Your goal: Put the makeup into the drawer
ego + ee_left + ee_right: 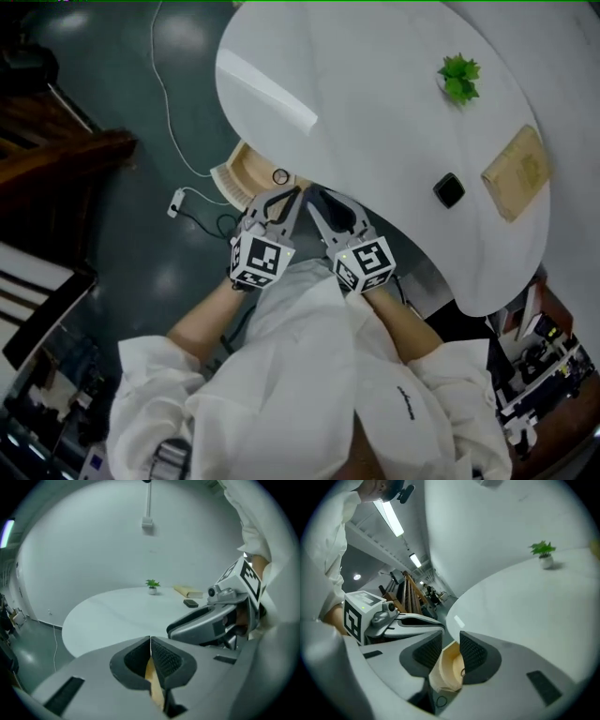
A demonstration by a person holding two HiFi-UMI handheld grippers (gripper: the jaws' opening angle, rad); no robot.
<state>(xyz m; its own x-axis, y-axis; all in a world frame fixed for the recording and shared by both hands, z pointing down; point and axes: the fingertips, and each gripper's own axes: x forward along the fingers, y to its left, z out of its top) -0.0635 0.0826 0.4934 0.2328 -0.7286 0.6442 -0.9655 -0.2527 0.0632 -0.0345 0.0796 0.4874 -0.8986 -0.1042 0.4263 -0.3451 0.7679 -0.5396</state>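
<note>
A light wooden drawer (246,172) stands pulled out from under the near-left rim of the round white table (375,122). A small dark ring (280,176) lies inside it. A small black compact (449,190) rests on the tabletop at the right, far from both grippers, and shows as a dark slab (191,603) in the left gripper view. My left gripper (284,199) hovers over the drawer's near end, shut with its pads together and nothing held. Beside it my right gripper (319,199) stands partly open and empty; the drawer (449,666) shows through its gap.
A tan book (517,172) and a small potted plant (459,78) sit on the far right of the table. A white cable (178,199) trails on the dark floor left of the drawer. Dark wooden furniture (56,141) stands at the left.
</note>
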